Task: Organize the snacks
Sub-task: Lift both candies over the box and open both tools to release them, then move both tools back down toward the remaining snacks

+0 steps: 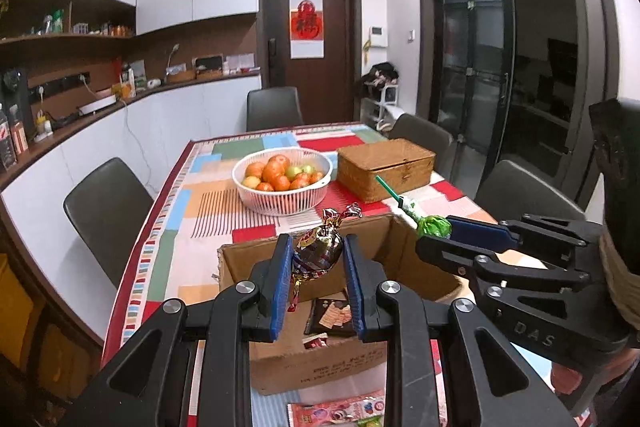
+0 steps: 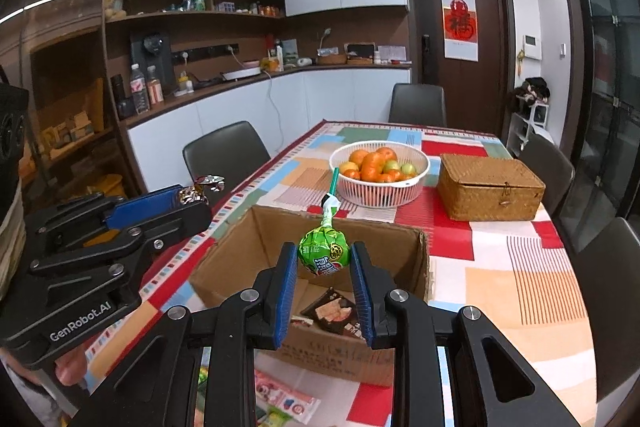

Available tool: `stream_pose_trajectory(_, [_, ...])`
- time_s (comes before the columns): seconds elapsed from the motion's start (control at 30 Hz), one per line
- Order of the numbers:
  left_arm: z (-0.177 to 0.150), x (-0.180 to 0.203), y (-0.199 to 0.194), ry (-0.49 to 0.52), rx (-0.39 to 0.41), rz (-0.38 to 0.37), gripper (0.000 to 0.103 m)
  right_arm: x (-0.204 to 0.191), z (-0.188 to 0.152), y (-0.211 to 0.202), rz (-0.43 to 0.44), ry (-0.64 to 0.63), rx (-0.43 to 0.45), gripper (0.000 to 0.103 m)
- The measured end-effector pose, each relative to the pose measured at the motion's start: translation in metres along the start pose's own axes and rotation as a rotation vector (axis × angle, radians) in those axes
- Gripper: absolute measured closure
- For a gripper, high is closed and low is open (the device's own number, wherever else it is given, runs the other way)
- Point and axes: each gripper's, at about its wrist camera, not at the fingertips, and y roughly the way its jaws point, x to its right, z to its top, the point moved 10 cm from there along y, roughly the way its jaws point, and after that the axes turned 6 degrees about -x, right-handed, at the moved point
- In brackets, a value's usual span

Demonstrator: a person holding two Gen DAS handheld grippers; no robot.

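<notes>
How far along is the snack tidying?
Partly done: dark snack packets already lie in the cardboard box. In hand: the left gripper holds a foil candy, the right gripper a green lollipop, both over the box. Left: packets on the table.

Green lollipop [image 2: 324, 253]; white basket [image 2: 380, 193]; brown box [image 2: 256, 243]; multicolour patchwork tablecloth [image 2: 500, 267].

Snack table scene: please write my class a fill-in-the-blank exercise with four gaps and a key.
1. The left gripper is shut on a foil-wrapped ____.
2. The right gripper holds a lollipop wrapped in ____.
3. Both snacks hang over an open ____ box.
4. The white basket holds ____.

Missing words: candy; green; cardboard; fruit
</notes>
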Motion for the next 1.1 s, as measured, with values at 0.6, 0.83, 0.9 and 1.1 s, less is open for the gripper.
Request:
stream_pose_trajectory(0.6, [-0.016,-0.001,-0.007,-0.034,-0.026,0.008,0.05,0.017,-0.005,0.009,-0.076,0.045,-0.029,0.053])
stream_pose_trajectory(0.83, [-0.033,0.02,-0.039,-0.008,-0.001,-0.021,0.047,0.006,-0.028,-0.018,-0.052,0.005,-0.021,0.053])
stream_pose_trajectory(0.9, [-0.038,0.026,-0.044,0.003,-0.004,-0.031,0.046,0.005,-0.036,-0.022,-0.047,-0.002,-0.033,0.053])
stream_pose_trajectory(1.1, [-0.059,0.04,-0.051,0.046,-0.027,-0.021,0.046,0.003,-0.066,-0.029,-0.03,-0.016,-0.08,0.053])
